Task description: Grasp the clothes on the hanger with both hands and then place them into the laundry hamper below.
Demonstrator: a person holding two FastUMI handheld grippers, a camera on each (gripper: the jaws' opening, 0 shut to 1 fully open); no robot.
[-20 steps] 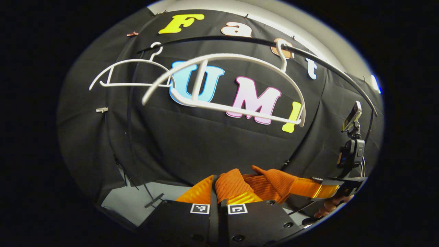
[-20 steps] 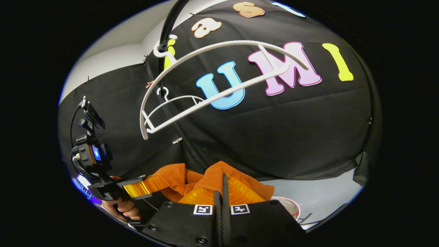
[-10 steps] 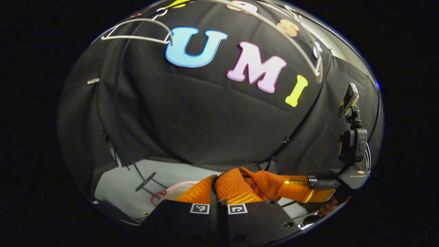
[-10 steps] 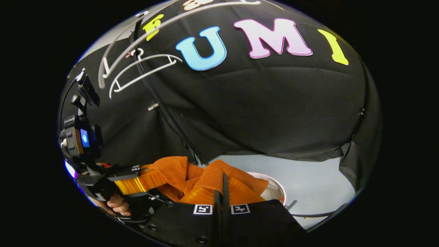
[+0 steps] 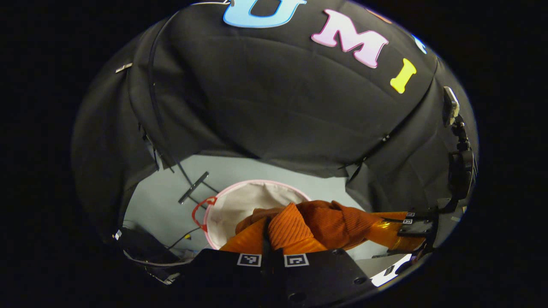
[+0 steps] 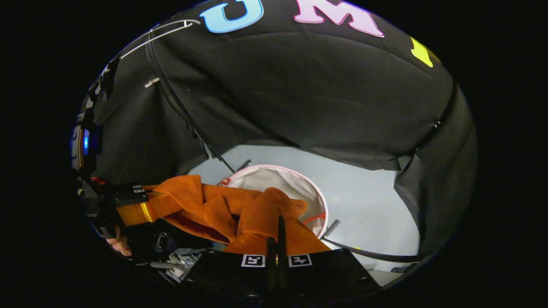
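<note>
Both hand-held grippers are pinching the orange garment (image 5: 325, 218): the left hand-held gripper (image 5: 272, 239) and the right hand-held gripper (image 6: 277, 233) are holding it bunched above the laundry hamper (image 6: 299, 188) on the floor. Slack cloth hanging left of the rim could be draping outside if released off-centre.

- Laundry hamper (image 5: 239, 205) is standing open-mouthed on the pale floor (image 6: 368, 201), directly below the orange garment (image 5: 329, 220).
- Garment is stretching between left gripper (image 5: 272, 239) and right gripper (image 6: 277, 239), spanning part of the hamper mouth.
- Black rack pole (image 6: 184, 113) is slanting down just behind the hamper rim.
- Cables (image 5: 180, 244) are lying beside the hamper.
</note>
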